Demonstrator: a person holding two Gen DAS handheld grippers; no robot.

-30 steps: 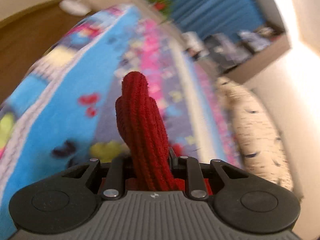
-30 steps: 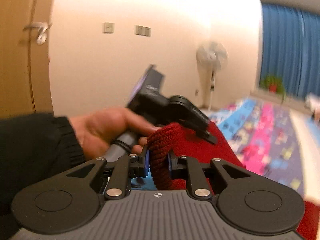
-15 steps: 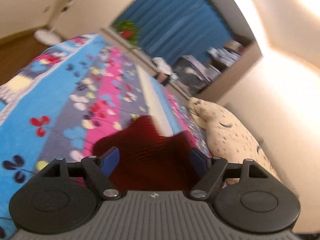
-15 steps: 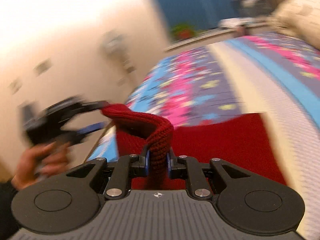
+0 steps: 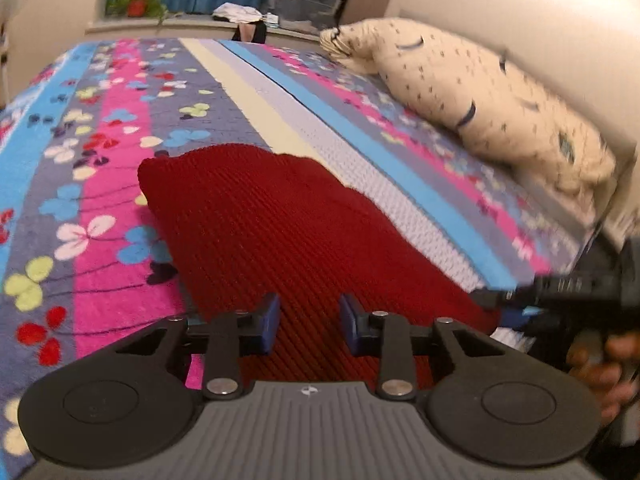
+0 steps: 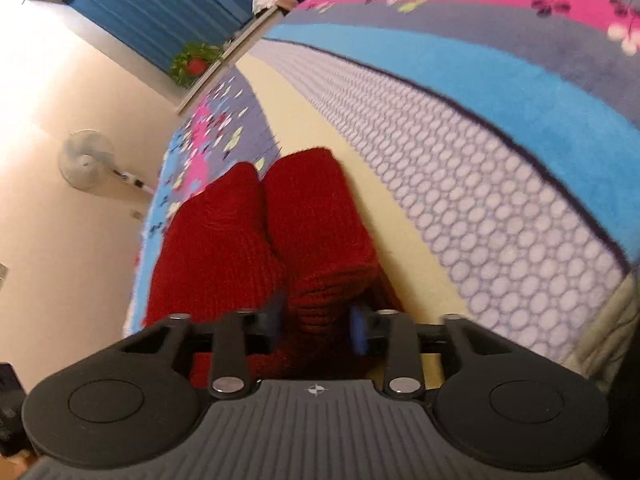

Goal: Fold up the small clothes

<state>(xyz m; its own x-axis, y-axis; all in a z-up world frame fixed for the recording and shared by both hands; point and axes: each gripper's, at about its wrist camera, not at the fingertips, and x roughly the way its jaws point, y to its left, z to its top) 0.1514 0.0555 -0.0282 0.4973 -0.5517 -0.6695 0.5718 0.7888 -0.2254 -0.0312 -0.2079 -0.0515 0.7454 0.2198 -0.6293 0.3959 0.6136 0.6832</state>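
A red knit garment [image 5: 280,220] lies spread on the flowered bedspread [image 5: 112,120]. My left gripper [image 5: 308,328] hovers low over its near edge. Its jaws are apart and closing, and no fabric is pinched between the blue pads [image 5: 272,320]. In the right wrist view the same garment [image 6: 312,220] lies in two humps on the cream stripe. My right gripper [image 6: 318,324] is opening, with a thick fold standing loose between its jaws. That right gripper [image 5: 568,292] and the hand [image 5: 608,364] holding it show at the right edge of the left wrist view.
A cream patterned pillow [image 5: 460,92] lies along the wall at the right. Boxes and clothes [image 5: 304,4] and a potted plant [image 5: 138,0] stand on the sill beyond the bed. A standing fan [image 6: 86,164] is beside the bed's far side.
Both grippers came down from holding the red garment up in the air. The left let go first, then the right spread its jaws; the garment now lies on the bed.
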